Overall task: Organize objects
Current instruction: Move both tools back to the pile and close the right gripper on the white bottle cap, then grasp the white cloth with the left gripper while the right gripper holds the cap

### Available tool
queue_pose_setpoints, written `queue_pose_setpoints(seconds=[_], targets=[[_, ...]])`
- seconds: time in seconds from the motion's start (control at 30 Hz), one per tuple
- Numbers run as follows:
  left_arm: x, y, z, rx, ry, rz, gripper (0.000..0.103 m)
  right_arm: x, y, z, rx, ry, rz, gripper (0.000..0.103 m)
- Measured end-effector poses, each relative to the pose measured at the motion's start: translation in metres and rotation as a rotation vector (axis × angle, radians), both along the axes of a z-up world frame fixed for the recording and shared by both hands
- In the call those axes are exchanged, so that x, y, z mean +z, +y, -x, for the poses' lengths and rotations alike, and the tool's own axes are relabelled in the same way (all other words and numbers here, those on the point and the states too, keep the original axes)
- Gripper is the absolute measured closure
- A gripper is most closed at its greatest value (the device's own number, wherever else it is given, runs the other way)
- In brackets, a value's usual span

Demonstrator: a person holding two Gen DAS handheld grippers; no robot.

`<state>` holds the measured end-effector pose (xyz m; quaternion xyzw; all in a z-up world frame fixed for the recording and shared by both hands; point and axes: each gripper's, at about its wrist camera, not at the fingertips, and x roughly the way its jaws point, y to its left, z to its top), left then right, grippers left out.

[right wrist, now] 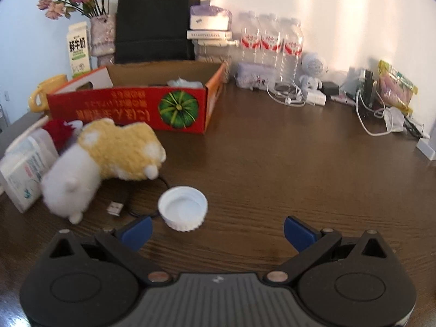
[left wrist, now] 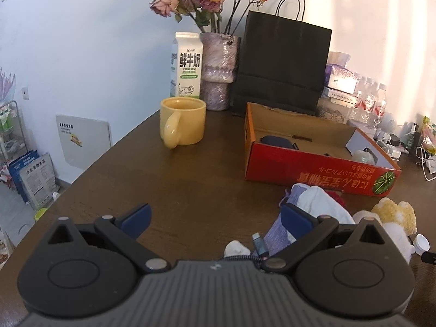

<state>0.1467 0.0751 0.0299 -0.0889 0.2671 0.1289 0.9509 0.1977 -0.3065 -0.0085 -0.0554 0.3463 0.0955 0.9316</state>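
Currently: collection step in hand, loose items going into red cardboard box (right wrist: 130, 109), already part filled.
- White cap (right wrist: 183, 208): on table (right wrist: 272, 163), mouth up, just ahead of right gripper (right wrist: 216, 231), nearer its left finger. Jaws spread wide, empty.
- Next move, by judgement: shift left, centre jaws over cap, close on ribbed rim.
- Plush toy (right wrist: 109, 158): beside cap, black USB cable (right wrist: 130, 201) between; snag risk.
- Left gripper (left wrist: 215, 220): jaws apart, empty, over table; socks (left wrist: 313, 207) by right finger.
- Yellow mug (left wrist: 182, 125), milk carton (left wrist: 186, 65), black bag (left wrist: 283, 62) behind.
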Motion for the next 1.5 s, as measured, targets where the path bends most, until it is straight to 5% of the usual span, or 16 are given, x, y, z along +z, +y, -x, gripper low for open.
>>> queue_pose_setpoints(seconds=[0.2,0.47,0.83,1.17,1.5], targets=[[-0.001,0.001,0.004,0.019,0.008,0.001,0.0,-0.008,-0.004,-0.012,-0.024,0.015,-0.022,0.001],[-0.002,-0.004,0.0,0.006,0.01,0.005,0.0,-0.007,0.004,-0.024,0.022,0.015,-0.051,0.015],[-0.004,-0.012,-0.005,-0.021,0.01,0.013,0.0,-0.003,0.009,-0.023,0.045,-0.021,-0.078,0.064],[-0.011,-0.027,-0.021,-0.08,0.037,0.035,0.0,-0.005,0.016,-0.016,0.046,-0.061,-0.059,0.064],[-0.015,-0.044,-0.054,-0.135,0.06,0.169,0.0,-0.001,0.016,-0.008,0.028,-0.117,-0.054,0.064]])
